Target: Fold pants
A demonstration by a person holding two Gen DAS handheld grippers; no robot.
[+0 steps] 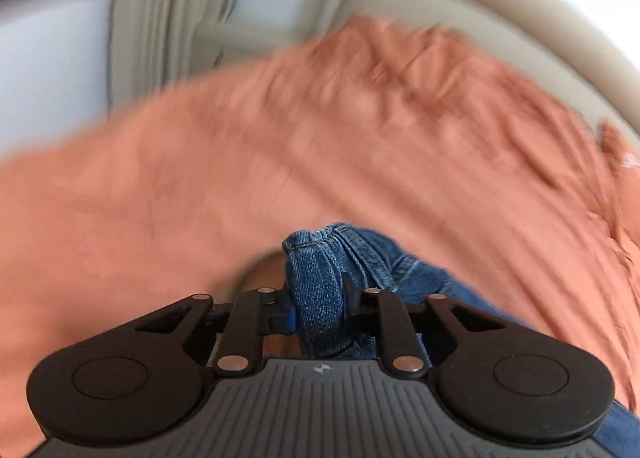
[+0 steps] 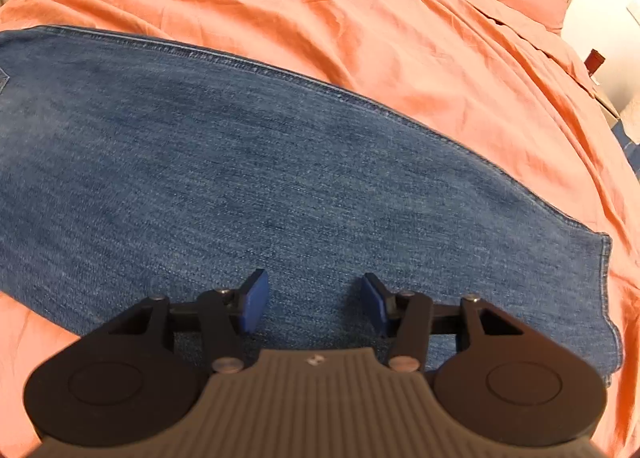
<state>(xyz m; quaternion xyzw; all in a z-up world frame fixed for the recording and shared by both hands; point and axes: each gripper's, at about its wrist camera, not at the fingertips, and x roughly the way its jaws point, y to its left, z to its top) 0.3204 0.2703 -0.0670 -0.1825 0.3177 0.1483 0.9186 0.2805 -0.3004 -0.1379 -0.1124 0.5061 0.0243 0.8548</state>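
Denim bunched in the left tool point(image 1: 318, 298), clamped tight. Across the bed's orange sheet point(image 2: 360, 18) the jeans point(image 2: 240, 178) lie flat, long axis running side to side, hem at the right. Over them hangs the right tool point(image 2: 314, 302), jaws half-wide and empty, nearer that hem.

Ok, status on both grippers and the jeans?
Left gripper clamped on bunched jeans. Right gripper open over flat denim. Orange bedsheet underneath, nothing blocking.
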